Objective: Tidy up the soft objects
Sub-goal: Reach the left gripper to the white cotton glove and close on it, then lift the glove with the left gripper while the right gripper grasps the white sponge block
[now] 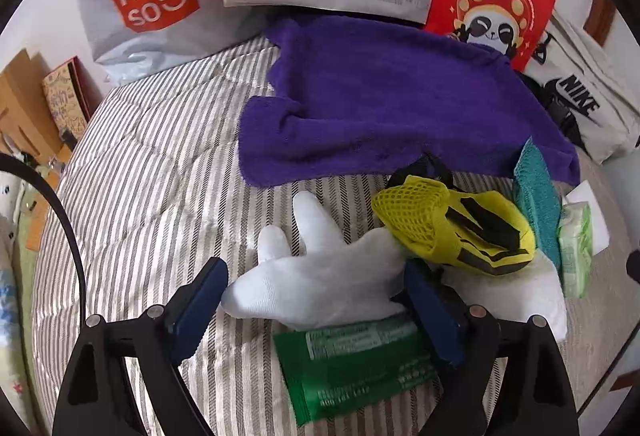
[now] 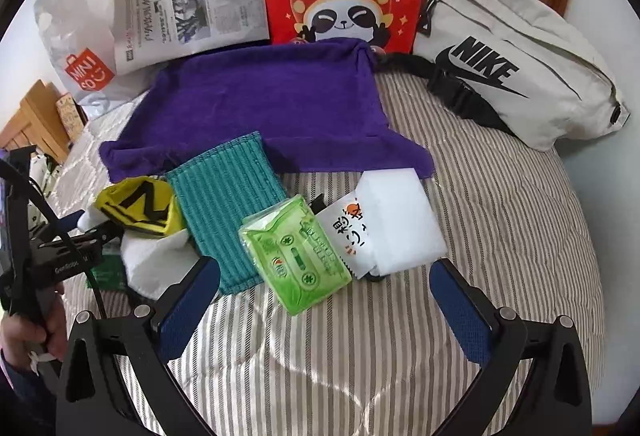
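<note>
Soft objects sit in a cluster at lower centre of the left wrist view, on the striped bedspread point(image 1: 152, 164). Largest, the purple towel point(image 1: 380, 96) spreads across the upper middle, well beyond the fingers. Next, the white sock point(image 1: 320, 284) lies straight ahead between the left gripper's point(image 1: 320, 312) wide-spread fingers, its long axis running left to right across the gap; it looks limp and clean. Smaller, the yellow mesh pouch point(image 1: 452, 224) overlaps the sock's right end. The right gripper point(image 2: 320, 300), also spread wide, holds nothing and faces the green tissue pack point(image 2: 296, 256), so the left is nearer.
</note>
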Action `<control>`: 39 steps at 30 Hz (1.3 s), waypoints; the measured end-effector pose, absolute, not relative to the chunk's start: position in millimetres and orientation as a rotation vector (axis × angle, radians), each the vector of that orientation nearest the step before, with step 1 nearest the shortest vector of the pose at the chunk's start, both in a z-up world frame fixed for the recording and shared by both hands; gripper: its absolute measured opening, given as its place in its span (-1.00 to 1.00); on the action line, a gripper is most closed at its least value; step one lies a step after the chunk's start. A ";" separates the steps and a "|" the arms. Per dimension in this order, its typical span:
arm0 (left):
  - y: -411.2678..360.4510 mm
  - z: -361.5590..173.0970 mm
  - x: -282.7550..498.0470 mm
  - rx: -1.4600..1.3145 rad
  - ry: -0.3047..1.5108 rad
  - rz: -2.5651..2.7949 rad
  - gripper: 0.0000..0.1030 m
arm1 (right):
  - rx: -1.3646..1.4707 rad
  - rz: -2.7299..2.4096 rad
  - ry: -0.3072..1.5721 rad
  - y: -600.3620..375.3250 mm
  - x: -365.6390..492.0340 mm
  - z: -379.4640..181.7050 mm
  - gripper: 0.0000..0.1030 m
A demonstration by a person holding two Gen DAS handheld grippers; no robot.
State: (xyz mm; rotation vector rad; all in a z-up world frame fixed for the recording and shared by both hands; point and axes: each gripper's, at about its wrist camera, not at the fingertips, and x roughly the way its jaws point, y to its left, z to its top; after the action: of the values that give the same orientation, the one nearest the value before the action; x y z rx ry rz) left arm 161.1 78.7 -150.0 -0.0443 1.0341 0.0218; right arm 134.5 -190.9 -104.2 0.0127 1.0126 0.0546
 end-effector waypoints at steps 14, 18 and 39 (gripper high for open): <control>75.0 -150.2 156.3 -0.032 0.997 -0.119 -0.57 | -0.005 0.012 1.049 -185.1 161.6 -118.0 1.00; 93.8 -139.2 149.7 -0.057 0.980 -0.101 -0.58 | 0.013 0.014 1.033 -189.5 162.4 -113.2 1.00; 122.8 -87.7 112.7 -0.132 0.880 -0.067 -0.58 | 0.039 -0.034 1.005 -240.6 150.3 -112.9 1.00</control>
State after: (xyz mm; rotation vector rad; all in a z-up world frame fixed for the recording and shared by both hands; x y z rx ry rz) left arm 112.7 122.8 -87.7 -0.1317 0.8797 -0.0675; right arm 150.3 -240.6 -112.9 0.0389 1.0055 -0.0336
